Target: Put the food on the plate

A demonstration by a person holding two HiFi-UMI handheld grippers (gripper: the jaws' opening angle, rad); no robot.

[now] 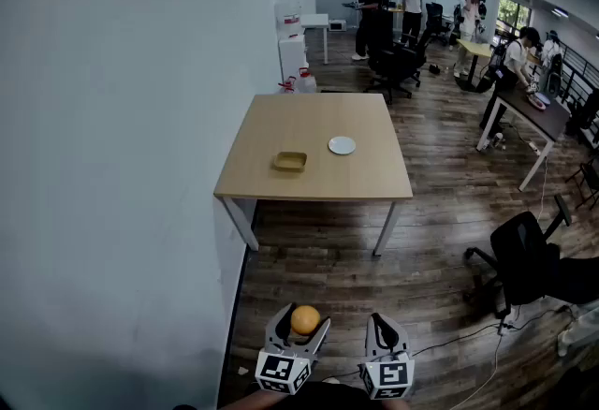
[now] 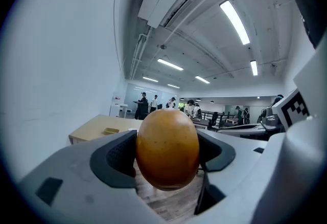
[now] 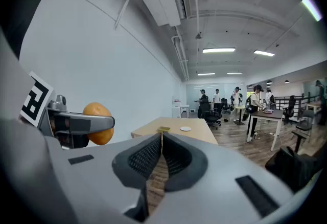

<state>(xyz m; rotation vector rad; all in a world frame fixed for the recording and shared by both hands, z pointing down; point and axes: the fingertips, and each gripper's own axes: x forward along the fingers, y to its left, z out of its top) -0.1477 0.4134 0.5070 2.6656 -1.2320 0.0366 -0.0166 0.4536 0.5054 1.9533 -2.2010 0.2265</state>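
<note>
Left gripper [image 1: 302, 326] pinched the orange fruit [image 2: 167, 149] across its middle; looked firm, light, smooth, roll-prone. Right gripper [image 3: 161, 152] was closed, empty.

Both units same build: left gripper [image 1: 301, 322] and right gripper [image 1: 384, 326] have light grey moulded shells and curved jaws. Black cross-hatched pads [image 2: 115, 159] line each jaw. A marker cube [image 1: 283, 369] with black-and-white squares sits at each 6 o'clock end. Dark clothing [image 1: 328, 396] at 6 o'clock, head view.
</note>
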